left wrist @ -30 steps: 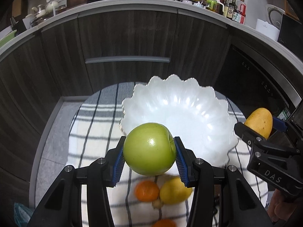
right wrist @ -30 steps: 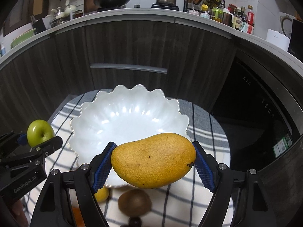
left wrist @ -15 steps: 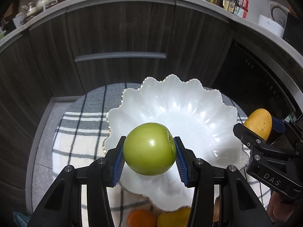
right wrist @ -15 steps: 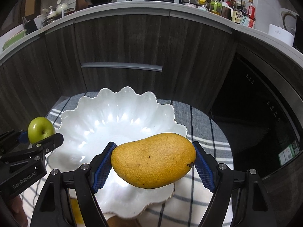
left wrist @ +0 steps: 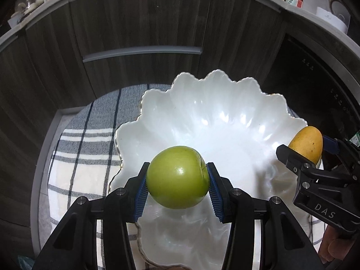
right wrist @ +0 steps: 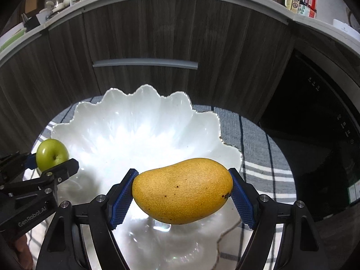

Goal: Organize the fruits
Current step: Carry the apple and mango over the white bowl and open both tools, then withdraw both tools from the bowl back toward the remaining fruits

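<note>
Over the white bowl (left wrist: 225,121), my left hand-held gripper (left wrist: 177,187) clamped the green apple (left wrist: 177,177); my right hand-held gripper (right wrist: 182,194) clamped the mango (right wrist: 182,190), hiding the bowl's 6 o'clock rim.

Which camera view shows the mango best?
The right wrist view: the mango fills the foreground, whole, clamped in the right hand-held gripper. The left wrist view shows only its tip at the right edge, partly hidden behind a finger.

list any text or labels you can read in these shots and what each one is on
"DAS": on the right gripper, seen from the left wrist.
"GenRobot.AI": on the left gripper, seen from the right wrist.
Bottle labels on the counter: too small to read.
Oven panel markings: too blurred.
</note>
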`<action>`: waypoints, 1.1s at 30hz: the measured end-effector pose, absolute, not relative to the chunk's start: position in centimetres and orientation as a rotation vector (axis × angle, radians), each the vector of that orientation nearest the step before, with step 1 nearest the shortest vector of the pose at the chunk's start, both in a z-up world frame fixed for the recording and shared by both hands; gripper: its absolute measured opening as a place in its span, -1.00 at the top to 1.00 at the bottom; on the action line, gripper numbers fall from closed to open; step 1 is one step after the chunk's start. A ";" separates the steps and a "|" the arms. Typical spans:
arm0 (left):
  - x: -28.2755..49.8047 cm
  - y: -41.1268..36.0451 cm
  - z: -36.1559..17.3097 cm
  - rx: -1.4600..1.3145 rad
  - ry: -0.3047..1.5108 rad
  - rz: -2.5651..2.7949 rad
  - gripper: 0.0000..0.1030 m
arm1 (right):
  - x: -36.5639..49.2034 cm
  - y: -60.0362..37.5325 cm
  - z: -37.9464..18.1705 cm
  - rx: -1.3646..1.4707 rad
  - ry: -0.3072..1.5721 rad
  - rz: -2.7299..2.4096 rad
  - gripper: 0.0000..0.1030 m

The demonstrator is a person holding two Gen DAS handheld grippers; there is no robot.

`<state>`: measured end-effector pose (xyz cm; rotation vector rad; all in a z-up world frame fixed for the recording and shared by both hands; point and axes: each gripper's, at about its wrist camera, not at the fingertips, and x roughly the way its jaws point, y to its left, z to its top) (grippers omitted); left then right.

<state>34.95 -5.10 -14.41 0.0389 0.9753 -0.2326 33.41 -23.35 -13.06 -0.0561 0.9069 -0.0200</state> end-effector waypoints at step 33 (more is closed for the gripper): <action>27.1 -3.0 -5.2 0.030 0.798 -0.161 -0.74 | 26.6 -22.4 -4.1 -0.062 0.761 -0.117 -0.80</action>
